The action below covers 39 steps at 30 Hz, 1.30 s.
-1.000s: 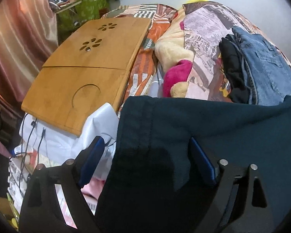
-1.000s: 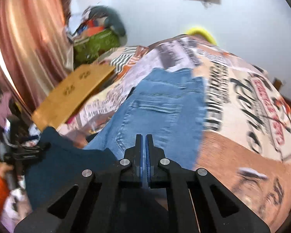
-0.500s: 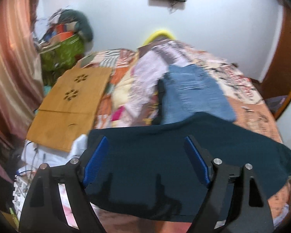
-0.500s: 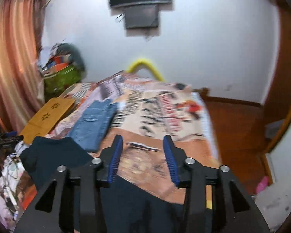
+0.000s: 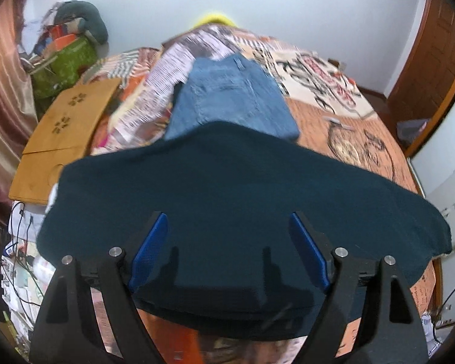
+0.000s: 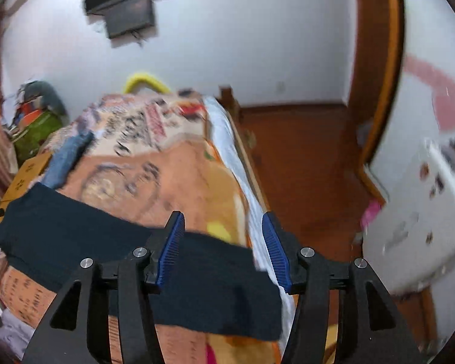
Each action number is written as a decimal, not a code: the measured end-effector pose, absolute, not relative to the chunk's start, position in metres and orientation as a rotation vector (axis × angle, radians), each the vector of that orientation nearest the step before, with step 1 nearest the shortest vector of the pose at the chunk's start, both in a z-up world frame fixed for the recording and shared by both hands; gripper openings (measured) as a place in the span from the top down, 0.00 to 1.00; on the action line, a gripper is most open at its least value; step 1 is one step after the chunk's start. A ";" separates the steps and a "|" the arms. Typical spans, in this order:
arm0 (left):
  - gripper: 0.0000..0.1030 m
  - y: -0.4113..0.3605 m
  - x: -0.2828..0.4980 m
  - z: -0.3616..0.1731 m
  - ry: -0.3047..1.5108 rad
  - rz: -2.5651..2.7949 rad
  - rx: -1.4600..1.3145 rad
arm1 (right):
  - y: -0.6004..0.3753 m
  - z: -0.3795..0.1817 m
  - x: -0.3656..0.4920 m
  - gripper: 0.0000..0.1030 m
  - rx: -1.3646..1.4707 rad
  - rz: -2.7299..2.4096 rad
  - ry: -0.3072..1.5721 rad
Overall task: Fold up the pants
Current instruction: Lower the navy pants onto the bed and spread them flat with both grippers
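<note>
Dark teal pants [image 5: 227,200] lie folded in a wide band across the near end of the bed; they also show in the right wrist view [image 6: 112,251]. My left gripper [image 5: 227,254] is open above the pants, empty. My right gripper [image 6: 223,251] is open above the right end of the pants near the bed's edge, empty. Folded blue jeans [image 5: 230,100] lie further up the bed; in the right wrist view the jeans [image 6: 66,160] are at the left.
The bed has a printed orange blanket [image 5: 358,133]. A wooden lap table [image 5: 63,133] lies at the bed's left side. Green bags [image 5: 63,66] and clutter stand in the left corner. Wooden floor [image 6: 303,157] and a door frame [image 6: 376,75] are on the right.
Both grippers have let go of the teal pants, opened and pulled back and up. The pants now lie spread on the bed. The right gripper has swung to the right.
</note>
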<state>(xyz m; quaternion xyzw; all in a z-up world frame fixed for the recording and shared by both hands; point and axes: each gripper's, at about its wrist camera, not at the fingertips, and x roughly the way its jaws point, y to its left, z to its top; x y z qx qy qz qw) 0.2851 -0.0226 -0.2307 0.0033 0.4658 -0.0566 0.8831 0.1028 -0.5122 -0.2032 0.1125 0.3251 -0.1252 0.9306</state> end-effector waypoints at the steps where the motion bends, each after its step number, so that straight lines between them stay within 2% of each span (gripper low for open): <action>1: 0.20 -0.029 0.286 -0.235 0.980 -0.119 0.016 | -0.521 -0.220 0.104 0.52 0.256 -0.269 0.692; 10: 0.20 -0.082 0.300 -0.273 1.080 -0.128 0.092 | -0.570 -0.313 0.098 0.52 0.485 -0.273 0.851; 14: 0.20 -0.094 0.301 -0.291 1.119 -0.120 0.116 | -0.574 -0.331 0.093 0.52 0.566 -0.224 0.878; 21: 0.14 -0.096 0.299 -0.297 1.087 -0.087 0.096 | -0.566 -0.350 0.092 0.52 0.593 -0.164 0.903; 25: 0.14 -0.095 0.300 -0.296 1.090 -0.083 0.085 | -0.566 -0.353 0.091 0.71 0.589 -0.189 0.867; 30: 0.14 -0.097 0.300 -0.296 1.083 -0.075 0.096 | -0.566 -0.336 0.087 0.77 0.554 -0.192 0.799; 31: 0.14 -0.098 0.299 -0.297 1.082 -0.073 0.096 | -0.565 -0.331 0.087 0.88 0.533 -0.200 0.783; 32: 0.14 -0.098 0.299 -0.297 1.081 -0.072 0.095 | -0.564 -0.325 0.087 0.94 0.513 -0.197 0.760; 39: 0.14 -0.099 0.297 -0.296 1.073 -0.067 0.108 | -0.564 -0.288 0.092 0.94 0.416 -0.234 0.636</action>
